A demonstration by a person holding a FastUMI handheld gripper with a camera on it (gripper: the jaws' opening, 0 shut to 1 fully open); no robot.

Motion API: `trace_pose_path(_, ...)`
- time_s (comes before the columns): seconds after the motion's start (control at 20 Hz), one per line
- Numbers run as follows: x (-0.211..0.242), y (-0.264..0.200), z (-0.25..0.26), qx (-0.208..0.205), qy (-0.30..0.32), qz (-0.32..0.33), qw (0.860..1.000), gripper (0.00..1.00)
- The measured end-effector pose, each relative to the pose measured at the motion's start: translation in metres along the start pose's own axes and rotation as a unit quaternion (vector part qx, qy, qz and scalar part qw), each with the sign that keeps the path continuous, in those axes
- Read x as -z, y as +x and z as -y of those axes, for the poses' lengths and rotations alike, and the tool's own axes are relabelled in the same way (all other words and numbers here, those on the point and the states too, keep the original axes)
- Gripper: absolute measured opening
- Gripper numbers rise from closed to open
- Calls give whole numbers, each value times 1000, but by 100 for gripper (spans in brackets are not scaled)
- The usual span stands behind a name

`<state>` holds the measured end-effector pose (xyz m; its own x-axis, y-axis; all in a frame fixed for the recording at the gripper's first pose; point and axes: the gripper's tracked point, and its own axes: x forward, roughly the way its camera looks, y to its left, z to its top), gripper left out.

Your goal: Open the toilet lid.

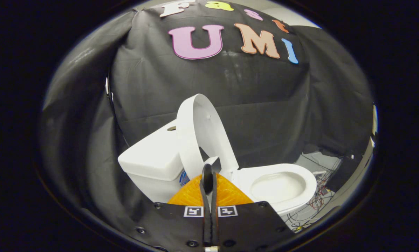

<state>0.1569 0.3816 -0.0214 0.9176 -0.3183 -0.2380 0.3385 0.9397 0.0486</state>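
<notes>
A white toilet stands ahead of me against the black cloth wall. Its lid [201, 134] is raised upright and leans back toward the tank [153, 154], with the underside facing the bowl. The seat and bowl [277, 185] lie uncovered to the right of the lid. My gripper [208, 175] is shut, its two fingers pressed together with nothing between them. The fingertips sit just in front of the lower edge of the raised lid, near its hinge; I cannot tell whether they touch it.
Black cloth drapes the back and both sides of the booth. Loose cables [316, 203] lie on the floor to the right of the bowl. A dark box [342, 171] sits on the floor beyond them.
</notes>
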Motion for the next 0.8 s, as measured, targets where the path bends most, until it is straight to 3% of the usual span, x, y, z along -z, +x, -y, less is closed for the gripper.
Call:
trace_pose_path(0.35, -2, 5, -7, -44, -22, 9, 999, 14)
trace_pose_path(0.6, 16, 6, -3, -50, -40, -9, 998, 63)
trace_pose_path(0.8, 8, 3, 4, -47, -39, 10, 998, 83)
